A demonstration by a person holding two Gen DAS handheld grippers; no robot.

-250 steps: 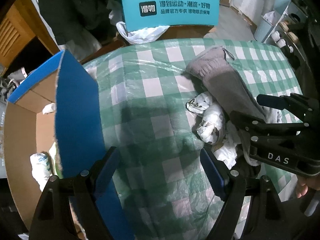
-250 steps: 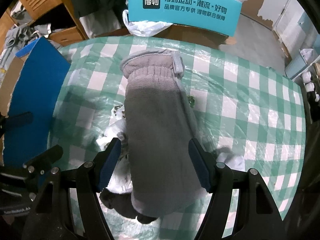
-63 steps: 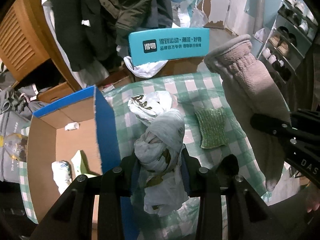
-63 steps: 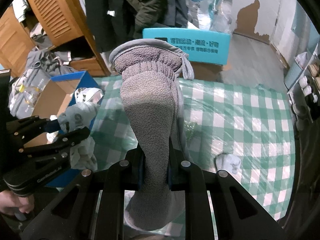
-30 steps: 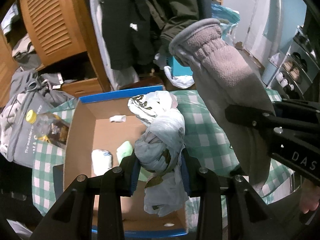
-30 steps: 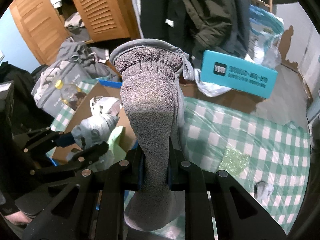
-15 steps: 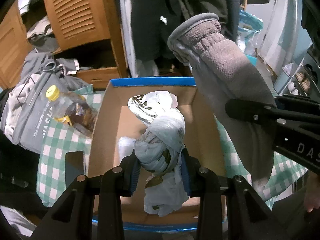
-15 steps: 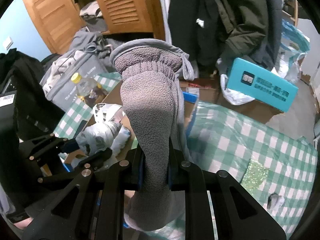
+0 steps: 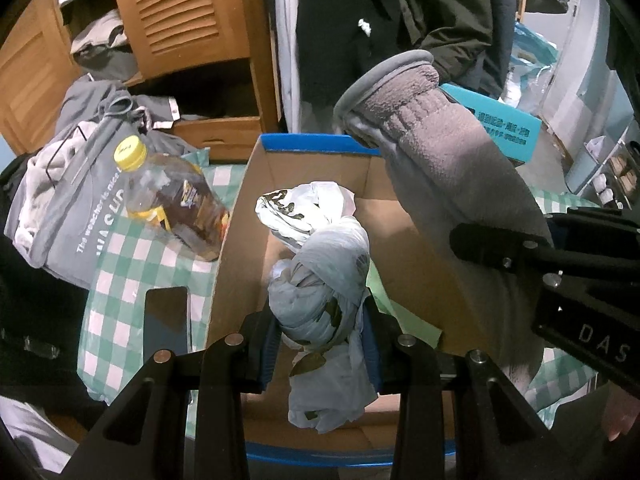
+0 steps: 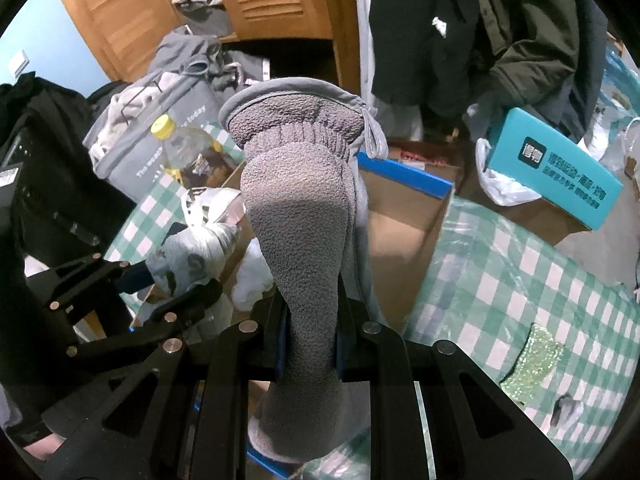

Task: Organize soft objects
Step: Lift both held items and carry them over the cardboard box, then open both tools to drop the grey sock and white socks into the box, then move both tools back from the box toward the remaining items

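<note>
left gripper [image 9: 320, 340]: clamped on knotted pale-grey plastic bag [image 9: 320, 276] | right gripper [image 10: 310, 340]: clamped on fuzzy grey fleece mitten [image 10: 298, 216] | both over open cardboard box with blue rim [image 9: 240, 240]

Two wrist views above shared box [image 9: 412, 264]

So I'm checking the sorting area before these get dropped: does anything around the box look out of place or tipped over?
Yes: a plastic bottle with a yellow cap lies tilted against the outside of the cardboard box, among soft things. A dark flat slab lies on the checked cloth beside it.
</note>
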